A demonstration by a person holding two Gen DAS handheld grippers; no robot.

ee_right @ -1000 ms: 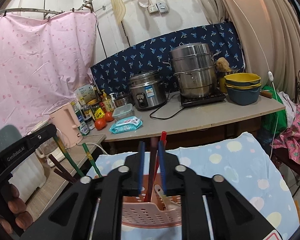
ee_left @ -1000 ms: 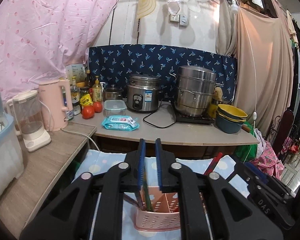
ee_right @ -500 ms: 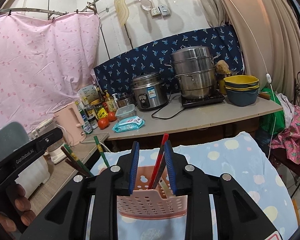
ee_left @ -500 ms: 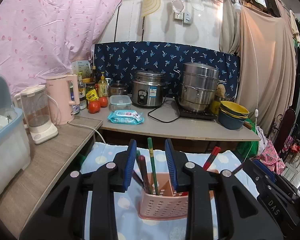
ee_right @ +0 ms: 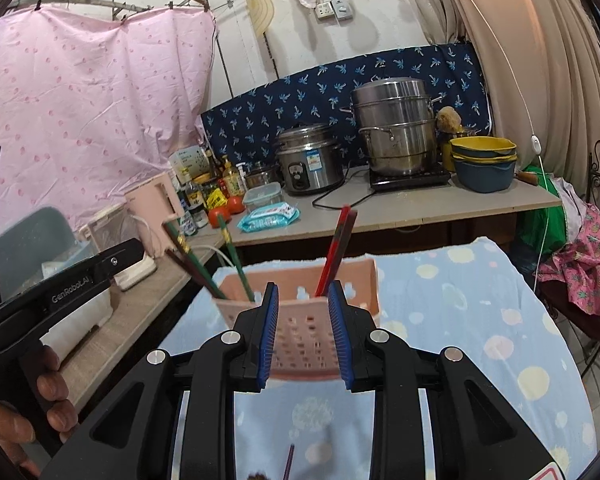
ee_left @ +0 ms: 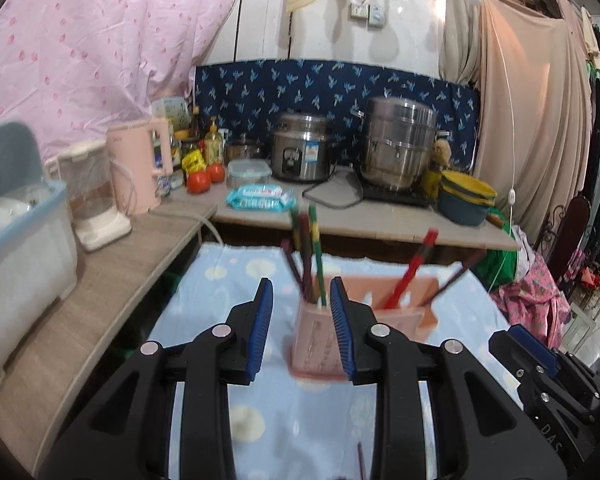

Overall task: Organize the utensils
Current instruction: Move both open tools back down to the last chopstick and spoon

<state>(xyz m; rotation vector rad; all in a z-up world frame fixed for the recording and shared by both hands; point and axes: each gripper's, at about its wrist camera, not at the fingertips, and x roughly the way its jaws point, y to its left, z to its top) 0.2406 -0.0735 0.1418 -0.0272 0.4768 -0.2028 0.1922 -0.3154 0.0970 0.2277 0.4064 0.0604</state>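
While both tools hang just short of the pink utensil basket, the left gripper and right gripper gape, grasping nothing. Green chopsticks and red chopsticks lean inside it. Beyond the basket, blue dotted cloth runs to the counter edge.

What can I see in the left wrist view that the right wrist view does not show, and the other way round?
Only the left wrist view shows the left tongs, open, with the right tool's body at its lower right. Only the right wrist view shows the right tongs, open, and the person's left hand gripping the other tool. Both show the pink utensil basket with chopsticks on the dotted blue cloth.
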